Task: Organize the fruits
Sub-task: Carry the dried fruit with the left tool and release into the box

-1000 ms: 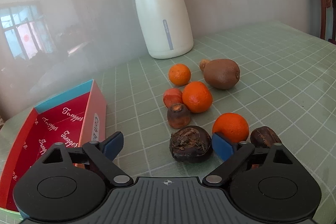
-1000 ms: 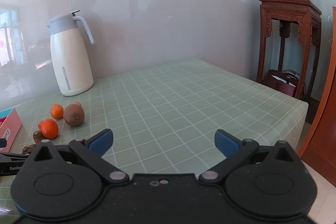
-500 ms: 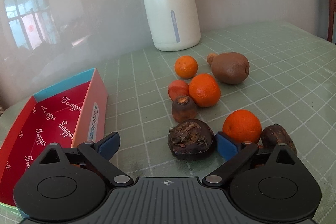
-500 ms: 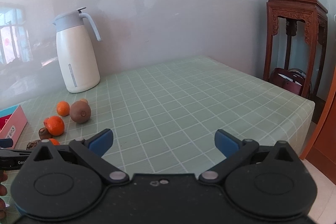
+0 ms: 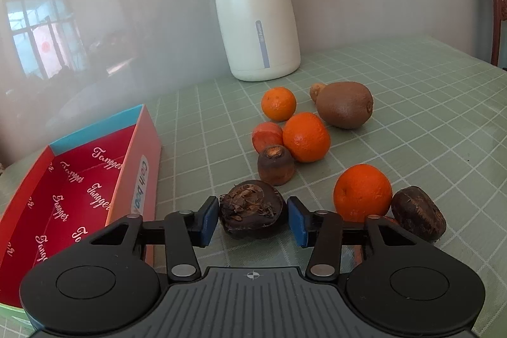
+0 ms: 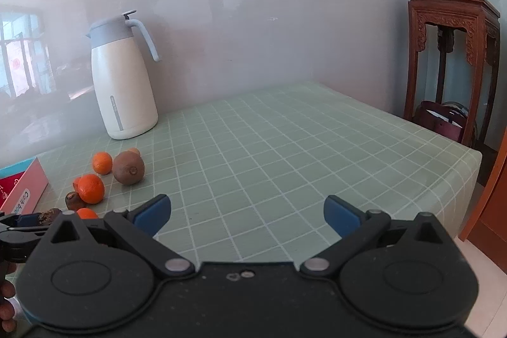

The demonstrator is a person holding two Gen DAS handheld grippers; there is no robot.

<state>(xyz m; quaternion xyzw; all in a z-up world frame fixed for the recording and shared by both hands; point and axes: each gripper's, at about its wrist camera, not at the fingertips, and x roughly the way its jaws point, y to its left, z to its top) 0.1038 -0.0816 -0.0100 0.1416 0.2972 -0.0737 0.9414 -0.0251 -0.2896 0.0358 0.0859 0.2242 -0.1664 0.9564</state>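
In the left wrist view a dark brown water chestnut (image 5: 252, 209) lies on the green checked tablecloth (image 5: 427, 122), between the blue pads of my left gripper (image 5: 253, 219), which are closed against its sides. Around it lie three oranges (image 5: 305, 137), a kiwi (image 5: 344, 105), a red fruit (image 5: 266, 136) and two more dark chestnuts (image 5: 275, 164). The red open box (image 5: 73, 189) sits to the left. My right gripper (image 6: 247, 216) is open and empty above bare cloth; the fruits (image 6: 128, 167) are to its left.
A white thermos jug (image 5: 256, 15) stands behind the fruits by the wall. In the right wrist view the table edge (image 6: 459, 167) is at the right, with a wooden stand (image 6: 450, 53) and potted plant beyond it.
My left gripper has moved forward and closed its jaws from wide open onto the dark chestnut. The right gripper has shifted slightly and stays open.
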